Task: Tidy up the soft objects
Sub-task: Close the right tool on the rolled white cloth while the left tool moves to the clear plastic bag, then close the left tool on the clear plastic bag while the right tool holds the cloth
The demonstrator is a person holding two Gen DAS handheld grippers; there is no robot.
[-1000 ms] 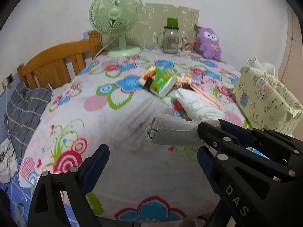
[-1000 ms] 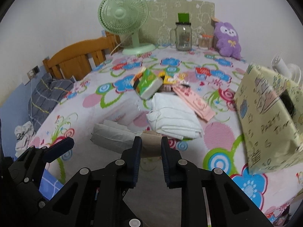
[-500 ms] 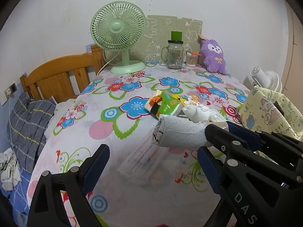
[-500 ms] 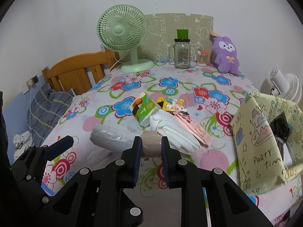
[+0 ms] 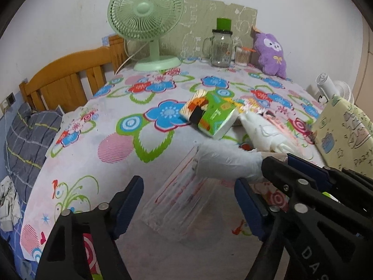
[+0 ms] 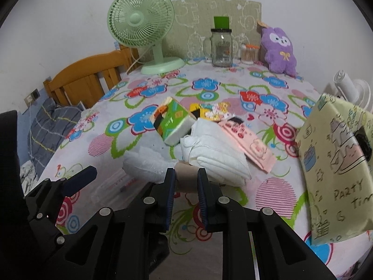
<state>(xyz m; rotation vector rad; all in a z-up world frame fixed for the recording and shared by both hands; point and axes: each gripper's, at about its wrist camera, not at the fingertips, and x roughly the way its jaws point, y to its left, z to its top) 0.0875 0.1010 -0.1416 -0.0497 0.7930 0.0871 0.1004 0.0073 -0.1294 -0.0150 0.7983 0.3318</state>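
Note:
My right gripper (image 6: pixel 184 182) is shut on the bare cardboard end of a plastic-wrapped roll (image 6: pixel 144 165) and holds it just above the flowered tablecloth (image 6: pixel 205 86). In the left wrist view the roll (image 5: pixel 226 165) hangs between my fingers, held by the other gripper. My left gripper (image 5: pixel 188 200) is open and empty. A clear plastic bag (image 5: pixel 184 200) lies flat under the roll. Folded white cloth (image 6: pixel 214 151), a green tissue pack (image 6: pixel 174 121) and a pink packet (image 6: pixel 247 144) lie mid-table.
A yellow "Party Time" box (image 6: pixel 335 158) stands at the right. A green fan (image 6: pixel 142 25), a glass jar (image 6: pixel 221 46) and a purple plush (image 6: pixel 279 49) stand at the back. A wooden headboard (image 5: pixel 70 81) and grey bedding (image 5: pixel 28 137) are at the left.
The roll was lifted off the table and has come back down low over the cloth. Both grippers moved with it. The jaws have not changed.

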